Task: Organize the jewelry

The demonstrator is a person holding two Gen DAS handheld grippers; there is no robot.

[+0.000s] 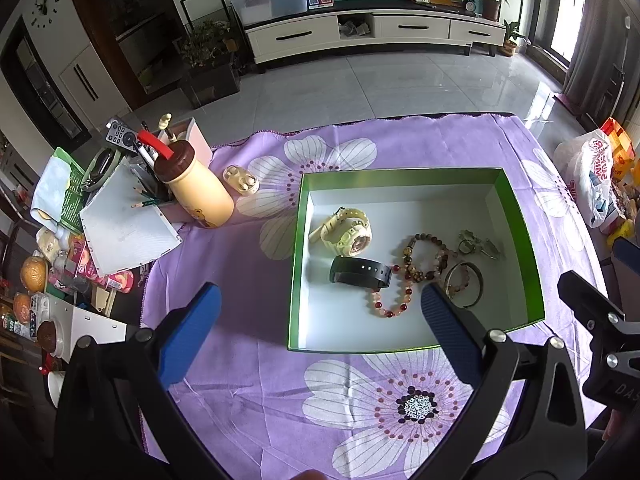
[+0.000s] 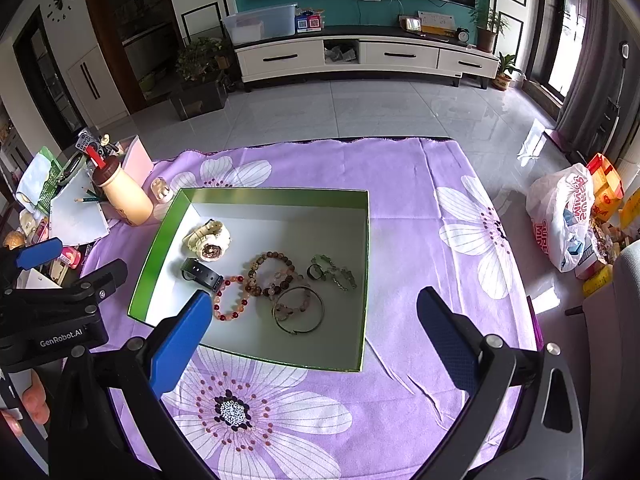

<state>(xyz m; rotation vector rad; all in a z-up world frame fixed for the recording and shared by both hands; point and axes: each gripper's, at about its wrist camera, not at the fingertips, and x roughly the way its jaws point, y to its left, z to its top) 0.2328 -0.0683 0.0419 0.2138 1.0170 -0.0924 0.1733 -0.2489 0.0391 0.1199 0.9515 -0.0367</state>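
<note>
Several jewelry pieces lie in the shallow green-walled, white-floored box [image 2: 362, 280]: a cream plastic watch [image 2: 208, 240], a black strap band [image 2: 200, 273], red and brown bead bracelets [image 2: 256, 284] and a metal bangle [image 2: 298, 312]. Both the left gripper [image 1: 320, 312] and right gripper [image 2: 314, 316] hover wide open and empty above the purple floral cloth [image 2: 400, 184] covering the bench.

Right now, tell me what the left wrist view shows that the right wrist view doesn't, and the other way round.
Only the left wrist view shows the oranges at the table's left edge and the open earbud case clearly.

Only the right wrist view shows fingers of the hand holding the left gripper, and the tall stand by the curtains.

Both show the green box holding the cream watch, black band, bead bracelets and metal bangle. Each view's own gripper, left and right, is open and empty.
</note>
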